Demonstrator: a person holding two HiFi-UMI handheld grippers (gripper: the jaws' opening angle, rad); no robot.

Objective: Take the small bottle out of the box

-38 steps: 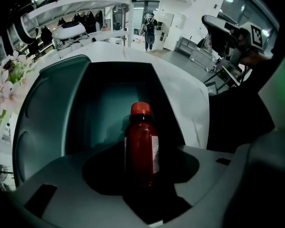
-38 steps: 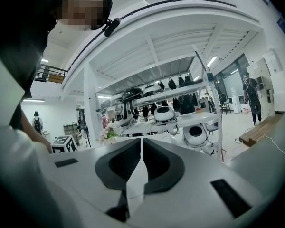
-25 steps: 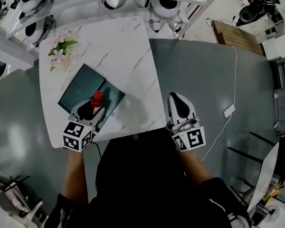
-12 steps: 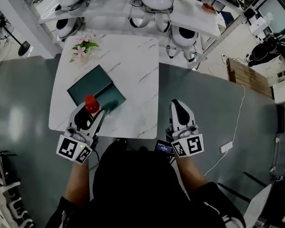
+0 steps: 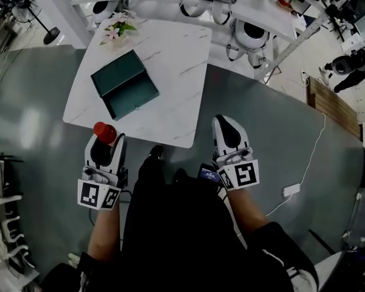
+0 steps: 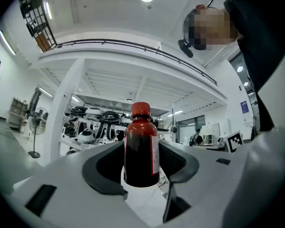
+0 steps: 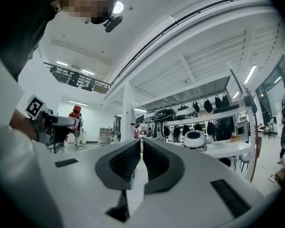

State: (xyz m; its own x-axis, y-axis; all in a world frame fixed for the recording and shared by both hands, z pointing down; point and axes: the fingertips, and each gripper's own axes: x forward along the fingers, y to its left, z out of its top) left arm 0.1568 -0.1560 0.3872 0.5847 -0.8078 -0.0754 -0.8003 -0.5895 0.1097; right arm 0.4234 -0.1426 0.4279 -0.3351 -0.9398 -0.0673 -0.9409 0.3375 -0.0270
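A small dark-red bottle with a red cap (image 6: 141, 146) stands upright between the jaws of my left gripper (image 6: 141, 167), which is shut on it. In the head view the bottle (image 5: 104, 132) and left gripper (image 5: 102, 143) are off the table, in front of its near edge over the grey floor. The open dark-green box (image 5: 124, 83) lies on the white marble table (image 5: 176, 72), apart from the bottle. My right gripper (image 5: 226, 125) hovers near the table's front right corner. Its jaws are closed together on nothing (image 7: 141, 167). The bottle also shows at left (image 7: 76, 118) in the right gripper view.
A pink flower bunch (image 5: 118, 28) sits at the table's far left corner. White robot bodies (image 5: 250, 34) line shelves beyond the table. A cable and white adapter (image 5: 290, 190) lie on the floor at right. A fan stand (image 5: 48, 35) is at far left.
The left gripper lifted the bottle out of the green box and drew it back past the table's near edge. The person stepped back, so the table looks farther away. The right gripper stayed shut.
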